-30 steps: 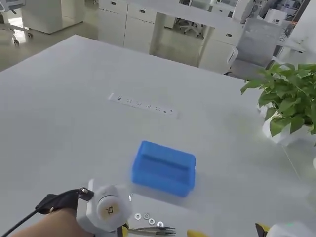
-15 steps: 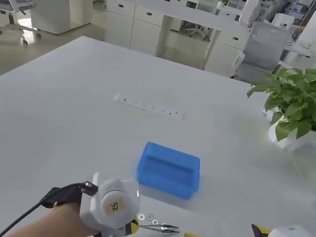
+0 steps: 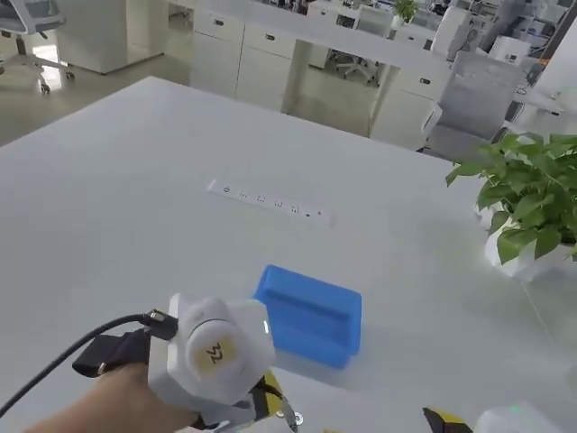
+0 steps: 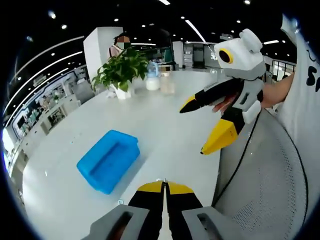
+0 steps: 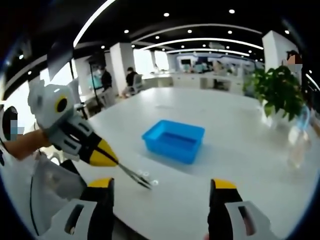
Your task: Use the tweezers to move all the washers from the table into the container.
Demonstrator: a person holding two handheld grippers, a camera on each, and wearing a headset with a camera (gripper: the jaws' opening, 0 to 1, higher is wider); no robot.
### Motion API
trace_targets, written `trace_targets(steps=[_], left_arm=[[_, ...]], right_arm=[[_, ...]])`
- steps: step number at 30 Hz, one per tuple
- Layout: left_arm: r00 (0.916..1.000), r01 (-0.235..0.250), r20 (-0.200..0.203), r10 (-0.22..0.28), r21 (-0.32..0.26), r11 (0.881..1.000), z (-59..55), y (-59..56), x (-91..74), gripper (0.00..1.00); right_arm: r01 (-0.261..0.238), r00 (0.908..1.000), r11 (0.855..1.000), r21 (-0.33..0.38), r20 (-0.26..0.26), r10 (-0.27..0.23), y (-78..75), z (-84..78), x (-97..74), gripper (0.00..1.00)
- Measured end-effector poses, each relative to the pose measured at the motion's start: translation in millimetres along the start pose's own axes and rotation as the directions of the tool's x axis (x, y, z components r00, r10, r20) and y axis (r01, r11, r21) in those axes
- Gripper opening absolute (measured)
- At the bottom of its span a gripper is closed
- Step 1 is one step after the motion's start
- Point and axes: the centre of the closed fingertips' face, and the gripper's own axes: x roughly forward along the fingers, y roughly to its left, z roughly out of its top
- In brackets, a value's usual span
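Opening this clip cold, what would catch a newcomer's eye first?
The bright blue container sits in the middle of the white table. At the near edge, the left gripper is shut on tweezers, tips beside small washers. A leafy potted plant stands at the right.

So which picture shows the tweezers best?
The right gripper view: the tweezers stick out whole from the left claw, tips by the washers. The head view catches just a sliver at the bottom edge; the left gripper view barely shows them past its shut claw.
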Motion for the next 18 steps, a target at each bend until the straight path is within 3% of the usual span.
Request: trace_targets(steps=[3,6,10,16,18], left_arm=[[1.0000,-0.004,0.001,0.004,0.011,1.000,3.1,-2.7,-2.2,0.00],[0.9999,-0.011,0.008,0.011,0.017,1.000,6.0,-3.5,-5.8,0.00],[0.9998,-0.012,0.013,0.012,0.031,0.999,5.7,-1.9,-10.9,0.00],[0.9998,0.021,0.001,-0.021,0.118,0.993,5.4,-0.8,-17.3,0.00],[0.9995,0.032,-0.011,-0.030,0.162,0.986,4.7,-1.2,-19.5,0.00]], right_arm=[[-0.077,0.9962,0.997,-0.022,-0.042,0.076,15.4,-5.4,4.8,0.65],[-0.116,0.9924,0.992,-0.050,-0.047,0.114,27.6,-3.5,10.6,0.61],[-0.182,0.9807,0.976,-0.120,-0.095,0.171,43.5,-3.8,19.8,0.51],[-0.261,0.9616,0.933,-0.247,-0.153,0.228,58.6,5.5,38.9,0.39],[-0.292,0.9519,0.909,-0.297,-0.182,0.247,61.5,8.2,44.0,0.37]])
